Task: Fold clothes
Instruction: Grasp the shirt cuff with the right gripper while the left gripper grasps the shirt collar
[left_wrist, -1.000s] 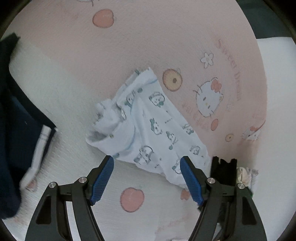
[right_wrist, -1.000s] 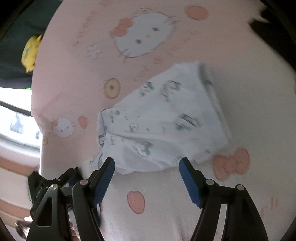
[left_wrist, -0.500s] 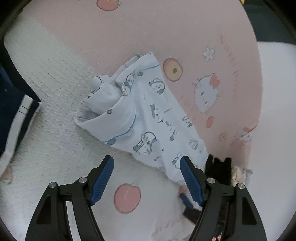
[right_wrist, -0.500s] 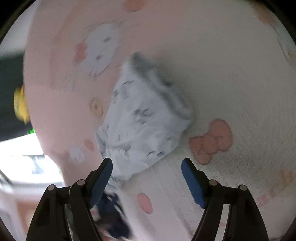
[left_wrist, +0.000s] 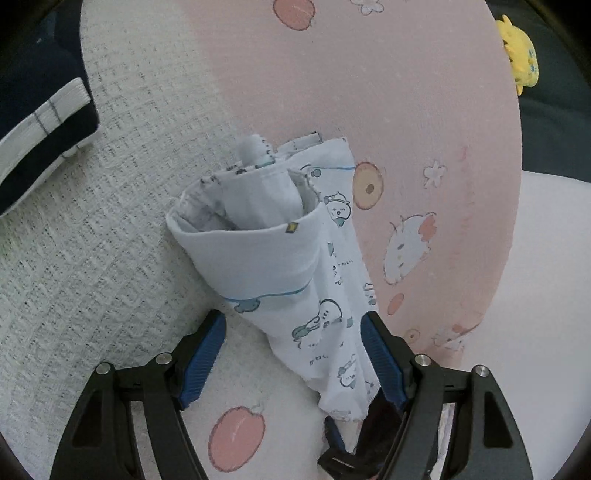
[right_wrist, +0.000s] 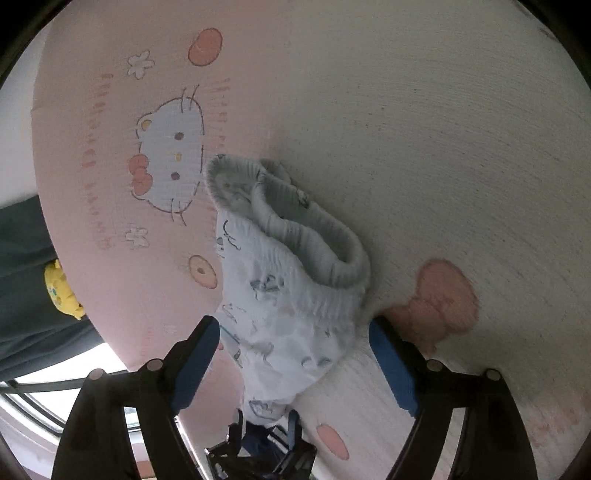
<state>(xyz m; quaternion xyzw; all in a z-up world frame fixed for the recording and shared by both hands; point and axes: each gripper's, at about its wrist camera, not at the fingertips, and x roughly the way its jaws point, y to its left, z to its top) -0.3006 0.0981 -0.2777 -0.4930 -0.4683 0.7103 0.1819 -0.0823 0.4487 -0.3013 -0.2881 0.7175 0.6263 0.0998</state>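
A small white garment (left_wrist: 295, 258) printed with little cartoon animals lies bunched in a narrow roll on a pink and white cat-print blanket (left_wrist: 369, 92). My left gripper (left_wrist: 293, 356) is open, and one end of the garment lies between its blue pads. In the right wrist view the gathered elastic waistband (right_wrist: 314, 240) gapes open at the far end. My right gripper (right_wrist: 295, 360) is open too, straddling the other end of the garment (right_wrist: 280, 314). Each gripper shows low in the other's view, the two facing one another across the garment.
A folded navy garment with white stripes (left_wrist: 40, 114) lies at the upper left. A yellow plush toy (left_wrist: 517, 55) sits on a dark surface beyond the blanket's edge, also visible in the right wrist view (right_wrist: 61, 291). A bright window area (right_wrist: 74, 391) lies low left.
Both grippers have come in close from opposite ends, so the garment now lies between each pair of fingers. The garment looks narrower and more bunched than a second ago.
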